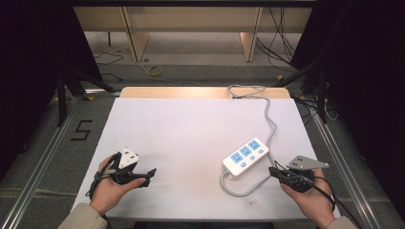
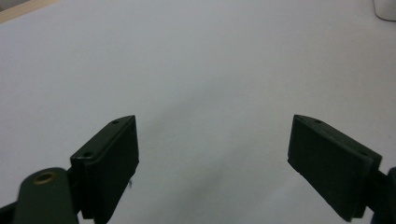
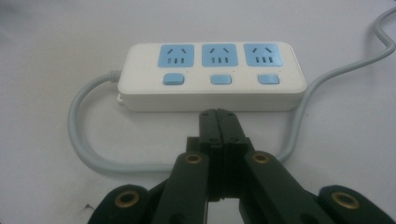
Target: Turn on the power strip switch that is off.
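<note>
Lying toward the right of the white bench (image 1: 191, 133), a white power strip (image 1: 245, 157) with three blue sockets has its grey cable (image 1: 271, 119) looping around it. The right tongs (image 1: 274, 173) are pressed closed on nothing, pointing at it; the left tongs (image 1: 150, 174) gape wide, empty.

The left gripper (image 1: 152, 174) is held low in the left hand (image 1: 111, 187), jaws wide apart. The right gripper (image 1: 273, 172) has its jaws pressed together.
</note>
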`<state>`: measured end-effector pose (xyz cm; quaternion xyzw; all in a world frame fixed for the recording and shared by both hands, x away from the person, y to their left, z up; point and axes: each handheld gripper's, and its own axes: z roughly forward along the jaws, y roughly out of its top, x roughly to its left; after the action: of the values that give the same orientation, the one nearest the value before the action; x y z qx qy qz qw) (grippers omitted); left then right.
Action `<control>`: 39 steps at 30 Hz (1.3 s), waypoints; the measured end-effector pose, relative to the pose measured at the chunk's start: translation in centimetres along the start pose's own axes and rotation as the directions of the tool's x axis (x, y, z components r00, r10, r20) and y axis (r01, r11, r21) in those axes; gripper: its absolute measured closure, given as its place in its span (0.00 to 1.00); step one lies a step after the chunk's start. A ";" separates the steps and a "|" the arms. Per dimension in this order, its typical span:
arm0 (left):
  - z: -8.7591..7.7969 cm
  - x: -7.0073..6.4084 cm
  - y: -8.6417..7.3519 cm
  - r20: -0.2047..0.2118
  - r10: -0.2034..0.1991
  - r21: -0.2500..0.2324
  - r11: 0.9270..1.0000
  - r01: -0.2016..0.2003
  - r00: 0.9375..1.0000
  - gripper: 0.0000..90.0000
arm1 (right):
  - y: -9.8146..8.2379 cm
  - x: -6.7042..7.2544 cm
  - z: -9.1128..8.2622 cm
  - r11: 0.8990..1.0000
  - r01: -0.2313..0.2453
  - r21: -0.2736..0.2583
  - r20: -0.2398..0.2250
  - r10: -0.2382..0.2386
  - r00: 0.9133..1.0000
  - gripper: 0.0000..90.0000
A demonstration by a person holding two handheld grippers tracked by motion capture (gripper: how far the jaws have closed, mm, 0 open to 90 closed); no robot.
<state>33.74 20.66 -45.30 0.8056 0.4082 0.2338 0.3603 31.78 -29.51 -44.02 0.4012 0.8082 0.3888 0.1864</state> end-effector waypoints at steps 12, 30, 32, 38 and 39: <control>0.0 0.0 0.0 0.000 -0.001 0.002 1.000 0.001 1.000 0.18 | 1.4 0.7 1.4 0.999 0.042 0.015 -0.014 -0.042 0.999 1.00; 0.0 0.0 0.0 -0.001 -0.006 -0.003 1.000 0.006 1.000 0.18 | 2.3 0.9 1.8 0.999 0.051 0.012 -0.010 -0.051 0.999 1.00; 0.0 0.0 0.0 -0.001 -0.005 -0.005 1.000 0.005 1.000 0.18 | 2.3 0.9 1.8 0.999 0.049 0.013 -0.009 -0.049 0.999 1.00; 0.0 0.0 0.0 -0.001 -0.005 -0.004 1.000 0.005 1.000 0.18 | 2.5 0.8 1.8 0.999 0.051 0.010 -0.008 -0.051 0.999 1.00; 0.0 0.0 0.0 -0.001 -0.005 -0.005 1.000 0.005 1.000 0.18 | 2.6 0.8 1.9 0.999 0.053 0.011 -0.007 -0.053 0.999 1.00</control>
<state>33.76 20.65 -45.32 0.8035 0.4097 0.2344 0.3628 33.71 -27.00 -43.17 0.3794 0.8212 0.3807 0.1914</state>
